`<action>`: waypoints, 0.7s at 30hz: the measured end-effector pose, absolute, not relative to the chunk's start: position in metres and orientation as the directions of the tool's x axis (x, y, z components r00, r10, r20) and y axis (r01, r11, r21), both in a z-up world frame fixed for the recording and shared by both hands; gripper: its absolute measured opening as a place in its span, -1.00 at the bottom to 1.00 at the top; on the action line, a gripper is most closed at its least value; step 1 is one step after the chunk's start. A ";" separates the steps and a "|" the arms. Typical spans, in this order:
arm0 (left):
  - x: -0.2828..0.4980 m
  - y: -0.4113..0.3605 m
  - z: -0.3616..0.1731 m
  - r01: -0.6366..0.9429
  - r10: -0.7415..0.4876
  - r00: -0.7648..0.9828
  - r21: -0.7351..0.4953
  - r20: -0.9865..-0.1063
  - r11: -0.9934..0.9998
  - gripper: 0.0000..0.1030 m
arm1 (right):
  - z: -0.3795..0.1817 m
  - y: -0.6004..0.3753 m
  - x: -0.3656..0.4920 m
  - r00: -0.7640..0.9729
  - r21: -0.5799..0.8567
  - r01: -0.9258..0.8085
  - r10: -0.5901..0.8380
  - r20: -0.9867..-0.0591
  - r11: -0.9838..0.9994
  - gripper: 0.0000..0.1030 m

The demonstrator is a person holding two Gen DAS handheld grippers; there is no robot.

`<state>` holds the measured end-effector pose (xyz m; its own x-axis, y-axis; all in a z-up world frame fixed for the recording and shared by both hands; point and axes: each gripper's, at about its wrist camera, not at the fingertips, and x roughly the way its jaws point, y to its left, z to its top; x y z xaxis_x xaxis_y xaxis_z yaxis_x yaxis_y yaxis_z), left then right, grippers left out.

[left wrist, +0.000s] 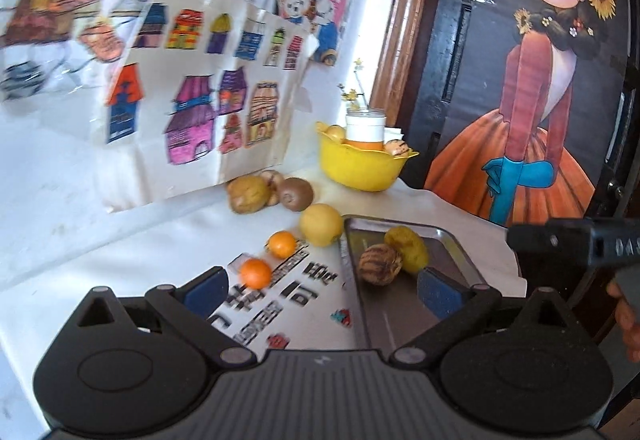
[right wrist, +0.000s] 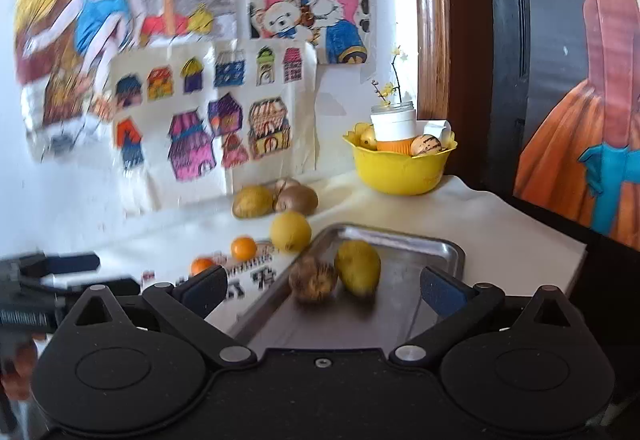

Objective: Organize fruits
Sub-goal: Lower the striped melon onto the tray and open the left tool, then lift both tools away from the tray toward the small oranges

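Hovering above the near edge of the table (right wrist: 500, 224), both sets of tongs stand spread wide with nothing between them: the left tongs (left wrist: 320, 290) over the seam between the printed sheet and the tray, the right tongs (right wrist: 324, 288) over the metal tray (right wrist: 440, 252) itself. Two fruits already lie in that tray, a ribbed brown one (right wrist: 313, 282) touching a yellow-green one (right wrist: 358, 266) at its 2 o'clock. Sorting looks partly done. Left loose on the table are two small oranges (left wrist: 256, 273) (left wrist: 282, 244), a yellow round fruit (left wrist: 321, 225) just beside the tray's far left corner, and, at 12 o'clock from it, a kiwi (left wrist: 296, 193) with a potato-like fruit (left wrist: 248, 194). A yellow bowl (right wrist: 400, 172) at the far end holds more. Judging by this, the next move calls for lowering one pair around a loose fruit, likely the nearest orange, then closing gently.
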<state>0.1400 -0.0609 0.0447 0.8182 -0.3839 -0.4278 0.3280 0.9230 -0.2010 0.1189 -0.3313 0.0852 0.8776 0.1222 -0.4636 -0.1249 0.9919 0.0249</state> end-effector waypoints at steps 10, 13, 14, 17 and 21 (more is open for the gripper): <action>0.100 -0.031 0.025 0.253 -0.328 0.820 -0.217 -0.470 0.943 0.99 | 0.048 -0.298 0.062 0.825 0.051 -0.115 0.124 -0.551 0.992 0.99; 0.089 -0.029 0.019 0.245 -0.311 0.811 -0.195 -0.496 0.950 0.99 | 0.037 -0.290 0.054 0.799 0.048 -0.129 0.132 -0.587 0.990 0.99; 0.087 -0.029 0.017 0.245 -0.310 0.802 -0.192 -0.510 0.950 0.99 | 0.033 -0.287 0.051 0.788 0.041 -0.134 0.131 -0.601 0.990 0.99; 0.080 -0.027 0.010 0.239 -0.310 0.779 -0.199 -0.545 0.950 0.99 | 0.024 -0.279 0.047 0.759 0.021 -0.149 0.128 -0.638 0.989 0.99; 0.073 -0.026 0.006 0.237 -0.305 0.773 -0.193 -0.556 0.952 0.99 | 0.015 -0.276 0.045 0.733 0.014 -0.153 0.123 -0.669 0.988 0.99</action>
